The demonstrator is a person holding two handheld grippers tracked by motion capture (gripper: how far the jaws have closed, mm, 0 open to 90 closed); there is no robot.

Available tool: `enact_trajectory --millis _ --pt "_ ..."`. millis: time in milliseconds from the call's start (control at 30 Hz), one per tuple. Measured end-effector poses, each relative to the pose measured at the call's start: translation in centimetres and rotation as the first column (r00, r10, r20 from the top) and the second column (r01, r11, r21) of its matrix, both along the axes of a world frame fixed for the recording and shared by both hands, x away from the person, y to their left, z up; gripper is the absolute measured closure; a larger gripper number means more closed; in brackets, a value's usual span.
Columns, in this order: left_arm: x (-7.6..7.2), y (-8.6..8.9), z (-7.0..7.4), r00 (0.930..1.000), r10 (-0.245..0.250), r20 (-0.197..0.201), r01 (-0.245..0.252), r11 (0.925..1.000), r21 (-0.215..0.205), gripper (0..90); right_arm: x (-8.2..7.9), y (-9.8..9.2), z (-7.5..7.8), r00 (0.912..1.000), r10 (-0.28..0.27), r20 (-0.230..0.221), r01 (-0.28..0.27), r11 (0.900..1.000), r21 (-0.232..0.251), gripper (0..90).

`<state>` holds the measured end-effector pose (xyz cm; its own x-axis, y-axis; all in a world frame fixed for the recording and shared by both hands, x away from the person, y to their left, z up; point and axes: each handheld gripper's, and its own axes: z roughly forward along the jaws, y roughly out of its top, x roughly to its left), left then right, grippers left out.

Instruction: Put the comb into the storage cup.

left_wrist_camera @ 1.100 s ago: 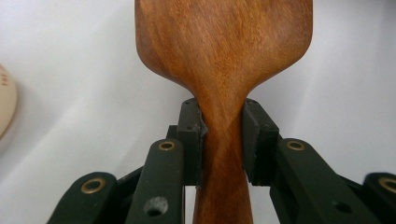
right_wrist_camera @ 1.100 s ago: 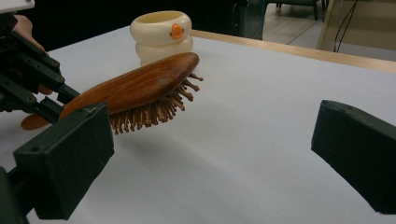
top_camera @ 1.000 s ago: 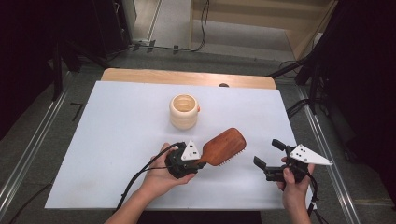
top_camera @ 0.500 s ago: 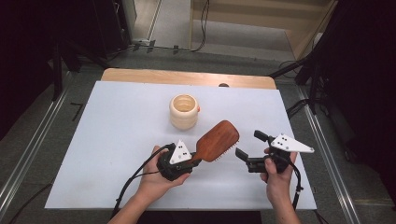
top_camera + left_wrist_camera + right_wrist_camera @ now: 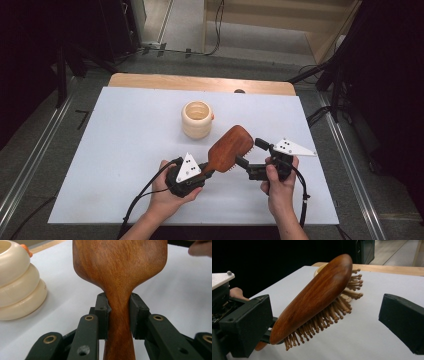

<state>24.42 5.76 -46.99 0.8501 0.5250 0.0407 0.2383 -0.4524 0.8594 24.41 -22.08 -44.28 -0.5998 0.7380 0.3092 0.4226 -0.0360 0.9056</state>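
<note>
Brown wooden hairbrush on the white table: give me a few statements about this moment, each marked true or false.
1. The left gripper is shut on the handle of the brown wooden hairbrush. True.
2. The hairbrush lies flat on the white table. False: it is held off the surface, head tilted up, wooden bristles facing down and sideways.
3. The right gripper has its jaws open, one on each side of the brush head. True: in the right gripper view neither jaw touches the head.
4. The cream ribbed round holder lies tipped over. False: it stands upright with its opening upward.
5. The hairbrush head is inside the holder. False: the holder stands apart, beyond the brush.
</note>
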Motion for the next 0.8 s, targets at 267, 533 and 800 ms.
enact_trajectory --millis 267,533,800 --pt "-0.5 -0.1 -0.5 0.9998 0.022 0.003 -0.022 0.9997 -0.009 72.3 0.1 1.6 -0.7 0.9976 -0.018 -0.066 0.019 1.0 0.02 0.0" --pt "-0.7 -0.2 -0.9 0.9996 0.027 -0.001 -0.027 0.9993 -0.027 72.3 0.1 3.0 -1.2 0.9957 -0.009 -0.092 0.012 1.0 0.029 0.0" --pt "-1.1 -0.7 -1.1 0.9995 0.026 0.016 -0.025 0.9989 -0.039 72.3 0.2 3.7 -1.8 0.9908 -0.02 -0.134 0.03 0.997 0.073 3.9"
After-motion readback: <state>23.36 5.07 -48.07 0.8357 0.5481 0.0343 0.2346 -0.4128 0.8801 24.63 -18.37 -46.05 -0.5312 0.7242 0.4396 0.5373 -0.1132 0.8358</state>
